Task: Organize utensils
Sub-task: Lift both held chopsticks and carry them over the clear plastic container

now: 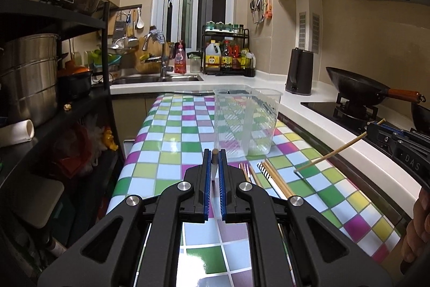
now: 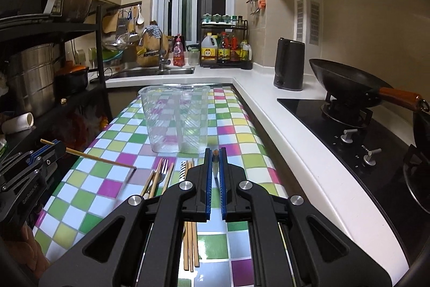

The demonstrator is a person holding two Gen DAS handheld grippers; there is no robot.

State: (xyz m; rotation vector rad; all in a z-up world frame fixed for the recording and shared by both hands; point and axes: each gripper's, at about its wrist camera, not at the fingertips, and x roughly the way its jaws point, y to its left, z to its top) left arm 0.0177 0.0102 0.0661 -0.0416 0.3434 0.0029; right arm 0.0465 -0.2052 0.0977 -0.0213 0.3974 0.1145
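Left wrist view: the left gripper [image 1: 214, 156] is pinching 1 chopstick [image 1: 214, 166] end-on, its jaws pressed against the stick with the brown tip showing between the blue pads. The right gripper [image 1: 376, 128] is entering from the right edge, gripping a second chopstick [image 1: 330, 153] whose far end is angling down toward the checkered tablecloth [image 1: 166, 131]. The clear plastic holder [image 1: 247, 123] is standing upright just beyond the left gripper, its compartments appearing empty. The remaining utensils [image 1: 266, 174] are lying on the cloth between the 2 grippers, near the holder's base.

Right wrist view: the right gripper [image 2: 214, 156] is clamping its chopstick [image 2: 215, 166] the same way, tip forward. The left gripper [image 2: 51, 149] is showing at the left edge with its stick [image 2: 102, 160] sloping down to the cloth [image 2: 242, 131]. A fork [image 2: 163, 171] and several chopsticks [image 2: 190, 246] are lying loose beside and under the right gripper. The holder [image 2: 174, 120] is standing directly ahead.

Assessment: the chopsticks are judged light, stiff and narrow, likely to pivot or slip in a pinch taken near 1 end; a grip nearer mid-length would probably be steadier. The fork is judged heavier and smooth, best taken across its handle. The holder looks thin-walled and light, so it may tip if a stick is pressed against its rim.
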